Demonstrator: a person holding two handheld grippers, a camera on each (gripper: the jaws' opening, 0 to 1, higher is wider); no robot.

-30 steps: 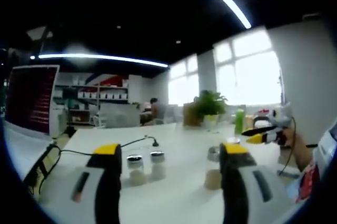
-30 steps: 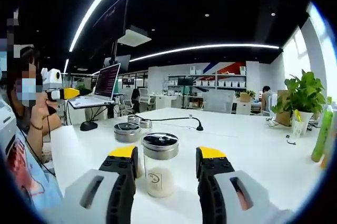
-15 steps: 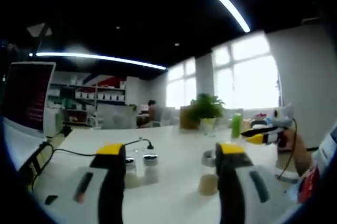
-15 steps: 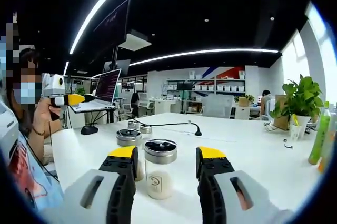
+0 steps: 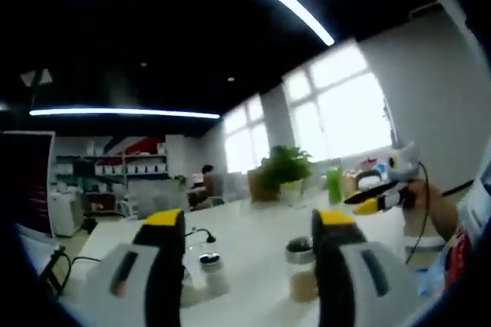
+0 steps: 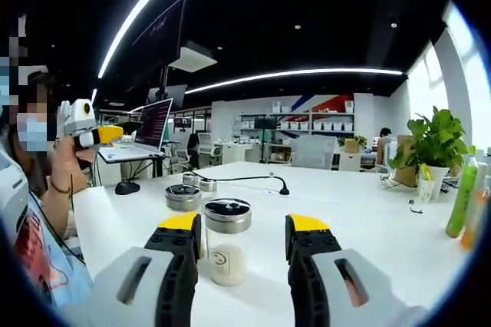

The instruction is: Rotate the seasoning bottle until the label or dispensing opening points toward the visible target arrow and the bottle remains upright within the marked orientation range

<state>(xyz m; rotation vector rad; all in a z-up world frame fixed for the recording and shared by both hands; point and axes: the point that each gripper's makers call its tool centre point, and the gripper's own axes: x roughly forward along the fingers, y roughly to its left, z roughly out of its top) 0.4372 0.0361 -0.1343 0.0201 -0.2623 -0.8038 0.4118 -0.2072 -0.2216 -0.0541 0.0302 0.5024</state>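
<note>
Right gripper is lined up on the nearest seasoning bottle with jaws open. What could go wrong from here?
1. The seasoning bottle sits nearer the right gripper's left jaw, so closing may nudge or tip it before both jaws grip.
2. A second jar stands close behind on the white table; pushing forward may knock it.
3. No target arrow is visible, so the final orientation is hard to judge. The left gripper is raised, away from the bottles, and cannot steady anything.
</note>
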